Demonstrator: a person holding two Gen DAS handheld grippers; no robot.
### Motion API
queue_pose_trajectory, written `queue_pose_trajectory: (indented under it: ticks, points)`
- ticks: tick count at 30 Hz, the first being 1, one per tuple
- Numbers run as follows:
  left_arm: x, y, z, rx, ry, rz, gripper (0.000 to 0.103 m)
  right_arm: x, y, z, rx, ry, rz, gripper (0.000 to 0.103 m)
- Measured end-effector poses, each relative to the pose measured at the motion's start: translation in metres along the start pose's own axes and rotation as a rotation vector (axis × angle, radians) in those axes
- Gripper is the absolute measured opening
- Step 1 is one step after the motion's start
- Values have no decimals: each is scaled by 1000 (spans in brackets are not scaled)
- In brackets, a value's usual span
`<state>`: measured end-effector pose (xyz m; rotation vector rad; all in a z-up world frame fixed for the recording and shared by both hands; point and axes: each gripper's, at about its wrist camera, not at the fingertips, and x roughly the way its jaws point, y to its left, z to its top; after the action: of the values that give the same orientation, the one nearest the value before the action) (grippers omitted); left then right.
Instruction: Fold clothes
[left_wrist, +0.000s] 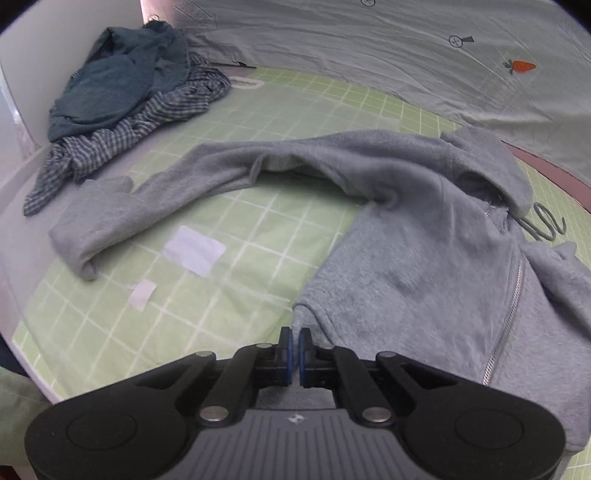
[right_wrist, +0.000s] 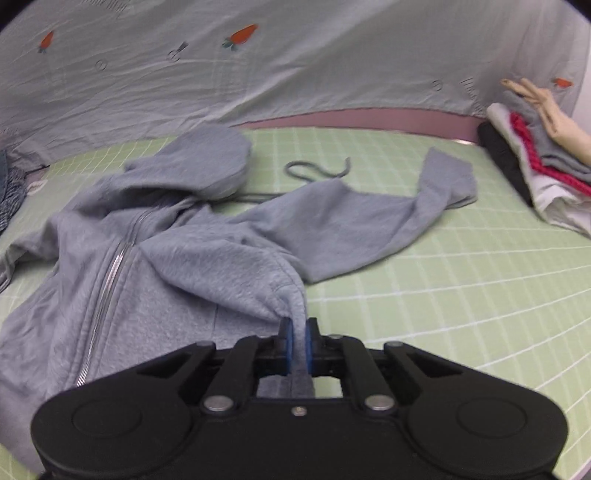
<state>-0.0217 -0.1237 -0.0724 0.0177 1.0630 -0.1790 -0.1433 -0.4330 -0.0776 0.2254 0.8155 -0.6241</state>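
Far left, against the white wall: heap of unfolded clothes (left_wrist: 122, 107), dark teal garment on top of a blue-and-white checked shirt, resting on the green grid mat (left_wrist: 236, 236).

Just right of the heap: left sleeve (left_wrist: 155, 206) of the grey zip hoodie (left_wrist: 424, 266), stretched sideways across the mat, cuff doubled over near two pale labels (left_wrist: 194, 249) stuck to the mat.

Centre: hoodie body, front side up, zipper (left_wrist: 506, 314) closed and running diagonally, fabric rumpled. Hood (right_wrist: 207, 162) flopped toward the back of the mat, drawstring (right_wrist: 317, 171) looped loose on the mat beside it.

Left gripper (left_wrist: 295, 338): blue-padded jaws almost together, a thin fold of the hoodie's lower left hem corner pinched between them, fabric pulled to a point at the tips.

Right gripper (right_wrist: 298, 328): jaws nearly closed, clamped on the lower right hem corner, grey cloth visible between the pads and trailing below them.

Right of centre: right sleeve (right_wrist: 388, 218) angled away from the body, cuff bent upward on the mat.

Far right: stack of folded clothes (right_wrist: 535, 173), grey, white, red and black layers, with a pale mannequin-like hand (right_wrist: 543, 107) lying on top.

Behind everything: grey sheet (right_wrist: 295, 70) printed with small carrots, hung along the mat's far edge.
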Motion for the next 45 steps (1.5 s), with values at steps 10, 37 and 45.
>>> queue_pose_trajectory:
  ticks: [10, 37, 45]
  points:
    - [5, -10, -44, -62, 105, 93, 26, 35, -47, -36, 42, 203, 17, 40]
    - [110, -222, 151, 586, -134, -147, 77, 163, -72, 110, 286, 128, -119, 68]
    - [144, -264, 145, 778, -165, -139, 22, 186, -78, 109, 261, 157, -181, 68]
